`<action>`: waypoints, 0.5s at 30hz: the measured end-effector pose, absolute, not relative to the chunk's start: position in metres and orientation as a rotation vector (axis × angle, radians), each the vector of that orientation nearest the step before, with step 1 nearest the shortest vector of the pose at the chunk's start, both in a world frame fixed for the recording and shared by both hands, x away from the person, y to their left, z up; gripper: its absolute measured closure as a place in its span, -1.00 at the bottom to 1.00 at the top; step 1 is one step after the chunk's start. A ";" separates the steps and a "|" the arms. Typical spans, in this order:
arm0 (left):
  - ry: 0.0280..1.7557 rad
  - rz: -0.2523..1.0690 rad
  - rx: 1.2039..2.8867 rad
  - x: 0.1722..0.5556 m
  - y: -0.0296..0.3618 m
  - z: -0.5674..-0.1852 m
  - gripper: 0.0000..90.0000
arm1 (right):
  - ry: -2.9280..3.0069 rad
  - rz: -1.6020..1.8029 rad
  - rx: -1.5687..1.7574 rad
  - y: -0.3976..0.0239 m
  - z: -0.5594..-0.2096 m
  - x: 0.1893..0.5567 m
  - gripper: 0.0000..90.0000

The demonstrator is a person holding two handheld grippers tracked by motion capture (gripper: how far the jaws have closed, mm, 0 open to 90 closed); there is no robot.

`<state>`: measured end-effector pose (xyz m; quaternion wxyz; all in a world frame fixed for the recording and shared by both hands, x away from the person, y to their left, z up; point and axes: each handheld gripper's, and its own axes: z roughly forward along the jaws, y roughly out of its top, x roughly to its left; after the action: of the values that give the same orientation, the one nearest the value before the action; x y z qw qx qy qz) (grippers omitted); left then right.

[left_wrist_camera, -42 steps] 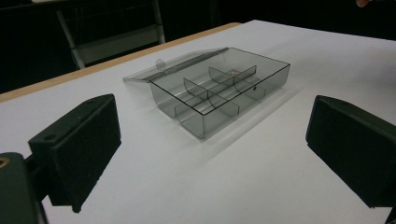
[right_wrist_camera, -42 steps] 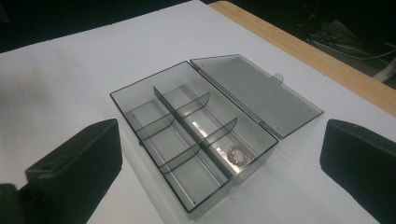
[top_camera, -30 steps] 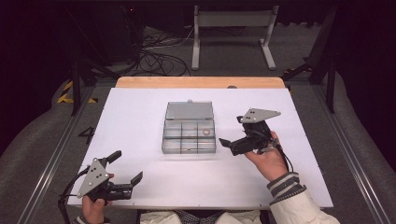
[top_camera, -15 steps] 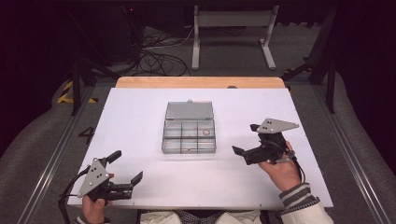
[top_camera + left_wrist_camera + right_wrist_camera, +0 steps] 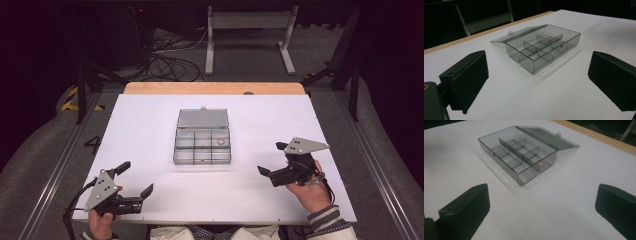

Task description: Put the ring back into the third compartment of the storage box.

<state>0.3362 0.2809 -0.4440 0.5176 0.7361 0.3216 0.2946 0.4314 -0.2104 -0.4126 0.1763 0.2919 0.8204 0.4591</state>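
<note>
Retreat marks this moment: the right hand-held gripper, close beside the box a second ago, has drawn back to the right and nearer the person, jaws wide and empty; the left hand-held gripper stays open and idle at the near left of the bench; the clear compartment box sits mid-bench, lid laid back, a small item in its right cell; the placing looks finished.

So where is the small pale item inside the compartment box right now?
In the high view, the small pale item lies in the far right compartment of the open clear box at mid-table, just in front of the flat-lying lid.
</note>
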 end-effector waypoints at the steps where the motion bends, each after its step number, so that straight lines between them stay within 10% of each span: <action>1: 0.774 0.704 1.765 0.336 0.281 -0.444 -0.92 | 2.319 1.303 0.834 -0.212 -0.414 0.431 -1.00; 15: 0.782 0.699 1.766 0.336 0.280 -0.445 -0.92 | 2.335 1.299 0.883 -0.234 -0.441 0.422 -1.00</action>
<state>0.3355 0.2798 -0.4446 0.5176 0.7356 0.3258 0.2911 0.4222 -0.2336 -0.4414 0.1629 0.3095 0.8186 0.4555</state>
